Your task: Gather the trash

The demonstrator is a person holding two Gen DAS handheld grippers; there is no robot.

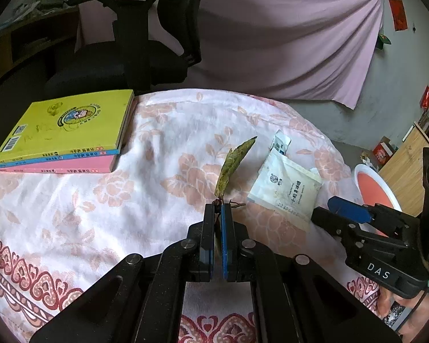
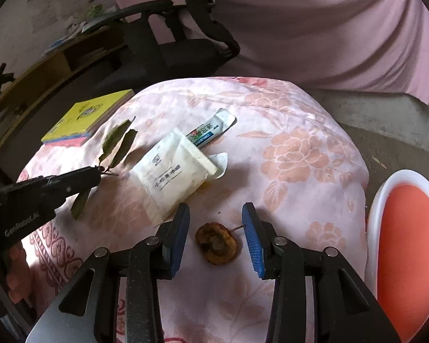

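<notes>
**A:** Left gripper [image 1: 218, 208] is clamped tight on the stem of a leafy twig [image 1: 231, 165], lifted off the flowered cloth [image 1: 163, 131]. Right gripper [image 2: 216, 223] is spread apart, pads either side of a brown fruit peel [image 2: 216, 243] without touching it. No earlier view, so that's all I've got on it.

**B:** What's hard to see?

**A:** The orange bin [image 2: 409, 245] with the white rim is cut off at the right edge. The white packet [image 2: 174, 171] covers the near end of the toothpaste-like tube [image 2: 211, 130], and its print is too blurry to read. Part of the twig hides behind the left fingers.

**B:** Which way does the twig run?

**A:** Long axis goes from the pinched stem up and away, leaves tipping far and slightly right. The peel sits near the cloth's near edge, its little stalk pointing right.
</notes>
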